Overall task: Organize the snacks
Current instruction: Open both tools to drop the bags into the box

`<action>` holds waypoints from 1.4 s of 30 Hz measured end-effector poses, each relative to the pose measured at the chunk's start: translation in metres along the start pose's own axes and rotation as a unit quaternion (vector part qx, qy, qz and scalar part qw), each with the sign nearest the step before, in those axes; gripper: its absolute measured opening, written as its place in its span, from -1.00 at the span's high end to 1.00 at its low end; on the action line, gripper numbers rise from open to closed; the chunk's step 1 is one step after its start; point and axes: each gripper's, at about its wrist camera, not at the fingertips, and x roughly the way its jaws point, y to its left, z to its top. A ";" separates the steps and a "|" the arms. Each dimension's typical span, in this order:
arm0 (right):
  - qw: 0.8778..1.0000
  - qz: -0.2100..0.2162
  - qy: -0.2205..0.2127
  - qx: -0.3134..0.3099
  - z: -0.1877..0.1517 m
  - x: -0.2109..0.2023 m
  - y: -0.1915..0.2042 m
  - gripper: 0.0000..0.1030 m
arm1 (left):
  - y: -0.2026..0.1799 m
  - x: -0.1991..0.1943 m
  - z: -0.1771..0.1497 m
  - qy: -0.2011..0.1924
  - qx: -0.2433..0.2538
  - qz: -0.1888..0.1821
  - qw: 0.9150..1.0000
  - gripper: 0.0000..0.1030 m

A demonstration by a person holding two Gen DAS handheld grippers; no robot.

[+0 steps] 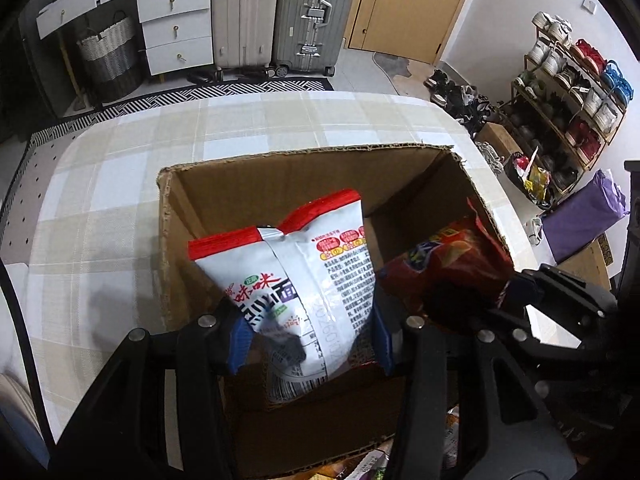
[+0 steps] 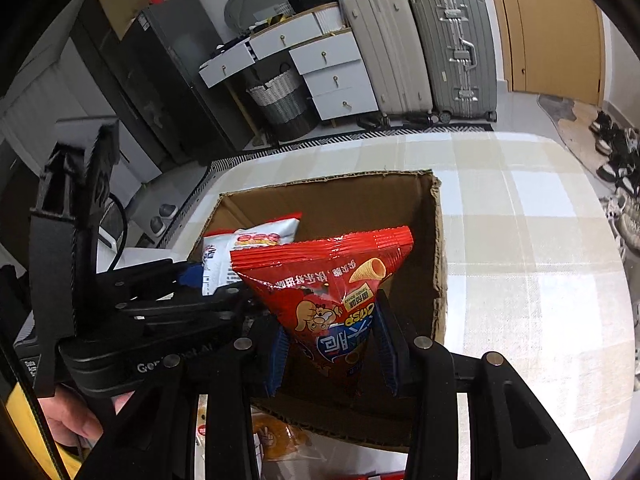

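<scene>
An open cardboard box (image 1: 280, 172) stands on the checked tablecloth. My left gripper (image 1: 310, 344) is shut on a white and red snack bag (image 1: 304, 280) and holds it over the box's near left part. My right gripper (image 2: 334, 354) is shut on a red crisp bag (image 2: 332, 284) and holds it over the box (image 2: 438, 240), beside the white bag (image 2: 248, 244). The red bag (image 1: 448, 264) and the right gripper also show at the right of the left wrist view. The left gripper (image 2: 192, 280) shows at the left of the right wrist view.
More snack packets (image 2: 276, 436) lie on the table in front of the box. The checked tablecloth (image 1: 100, 208) spreads left and behind the box. Beyond the table stand suitcases (image 1: 308, 12), white drawers (image 1: 176, 28), a woven basket (image 1: 108, 56) and a shoe rack (image 1: 568, 92).
</scene>
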 end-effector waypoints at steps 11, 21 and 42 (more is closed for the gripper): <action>1.000 0.000 0.002 0.005 0.001 0.000 -0.002 0.25 | 0.001 -0.010 -0.016 -0.004 -0.002 0.008 1.000 -0.12; 1.000 -0.005 0.009 0.002 0.004 0.002 -0.004 0.20 | 0.004 -0.020 -0.026 -0.006 0.000 0.016 1.000 -0.12; 0.999 -0.034 -0.026 -0.006 0.001 -0.051 0.015 0.12 | -0.004 -0.091 -0.052 -0.041 -0.038 -0.006 0.998 -0.34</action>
